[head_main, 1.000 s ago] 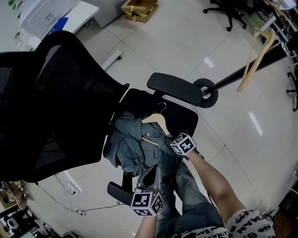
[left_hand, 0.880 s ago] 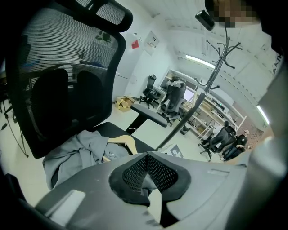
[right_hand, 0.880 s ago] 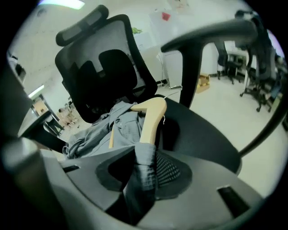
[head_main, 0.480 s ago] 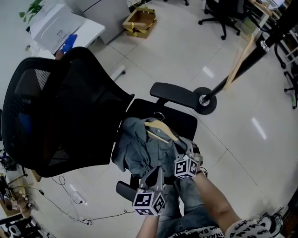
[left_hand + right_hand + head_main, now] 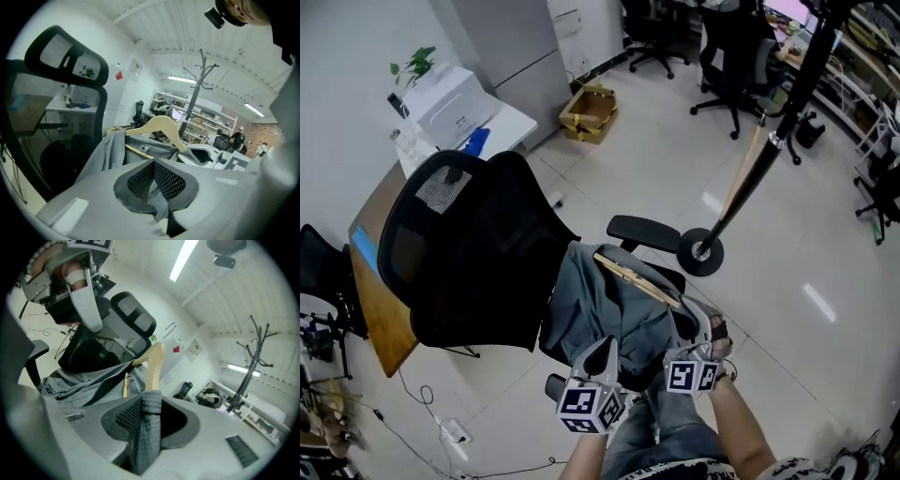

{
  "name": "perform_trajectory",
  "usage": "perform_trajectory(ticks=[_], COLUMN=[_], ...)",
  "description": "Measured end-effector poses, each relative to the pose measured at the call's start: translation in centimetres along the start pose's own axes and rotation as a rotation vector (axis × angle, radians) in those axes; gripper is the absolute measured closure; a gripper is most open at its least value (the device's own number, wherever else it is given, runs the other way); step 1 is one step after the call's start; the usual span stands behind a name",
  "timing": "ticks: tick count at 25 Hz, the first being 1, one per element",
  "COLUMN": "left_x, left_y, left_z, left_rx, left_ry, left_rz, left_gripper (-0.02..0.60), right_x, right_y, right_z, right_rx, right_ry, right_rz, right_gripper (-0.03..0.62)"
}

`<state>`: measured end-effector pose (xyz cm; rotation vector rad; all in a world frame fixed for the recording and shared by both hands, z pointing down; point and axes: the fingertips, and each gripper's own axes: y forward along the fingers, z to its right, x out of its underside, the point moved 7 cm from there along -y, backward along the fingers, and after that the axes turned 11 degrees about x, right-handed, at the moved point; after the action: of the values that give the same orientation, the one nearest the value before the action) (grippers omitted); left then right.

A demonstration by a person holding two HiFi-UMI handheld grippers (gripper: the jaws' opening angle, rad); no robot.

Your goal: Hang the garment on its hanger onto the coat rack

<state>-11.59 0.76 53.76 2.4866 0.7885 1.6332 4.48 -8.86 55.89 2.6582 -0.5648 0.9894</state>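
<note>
A grey garment (image 5: 600,314) on a wooden hanger (image 5: 637,279) hangs lifted over the seat of a black office chair (image 5: 478,253). My left gripper (image 5: 605,354) is shut on a fold of the grey fabric (image 5: 154,187) at the garment's lower edge. My right gripper (image 5: 698,323) is shut on the fabric-covered right arm of the hanger (image 5: 151,376). The hanger (image 5: 159,129) and its metal hook (image 5: 169,329) rise beyond both sets of jaws. The black coat rack (image 5: 759,159) stands to the right; its branched top (image 5: 200,75) is visible farther off.
The coat rack's round base (image 5: 701,253) sits on the tiled floor beside the chair's armrest (image 5: 642,232). A white table with a printer (image 5: 450,103), a cardboard box (image 5: 591,108), other office chairs (image 5: 731,56) and floor cables (image 5: 441,431) surround the spot.
The garment and hanger have risen off the chair seat, held by both grippers. The head view has lifted and now takes in more of the room and the rack pole.
</note>
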Motion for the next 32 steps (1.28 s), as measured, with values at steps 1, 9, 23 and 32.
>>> perform_trajectory(ticks=[1,9,23,32], left_x=[-0.8,-9.7,-25.1,-28.1], left_y=[-0.6,-2.3,-0.1,4.5], left_z=[0.3,4.0,16.3,21.9], left_rx=[0.006,0.088,0.316,0.394], left_ry=[0.015,0.152,0.391,0.407], left_rz=[0.009,0.14,0.382,0.439], left_gripper=[0.594,0.594,0.594,0.594], right_x=[-1.2,-9.5,-17.8,-20.2], right_y=[-0.8,-6.6,-11.7,-10.7], right_z=[1.3,12.6,35.8,48.6], right_rx=[0.024,0.212,0.404,0.441], right_ry=[0.004,-0.001,-0.106,-0.125], right_rz=[0.017,0.142,0.208,0.186], right_gripper=[0.468,0.47,0.47,0.468])
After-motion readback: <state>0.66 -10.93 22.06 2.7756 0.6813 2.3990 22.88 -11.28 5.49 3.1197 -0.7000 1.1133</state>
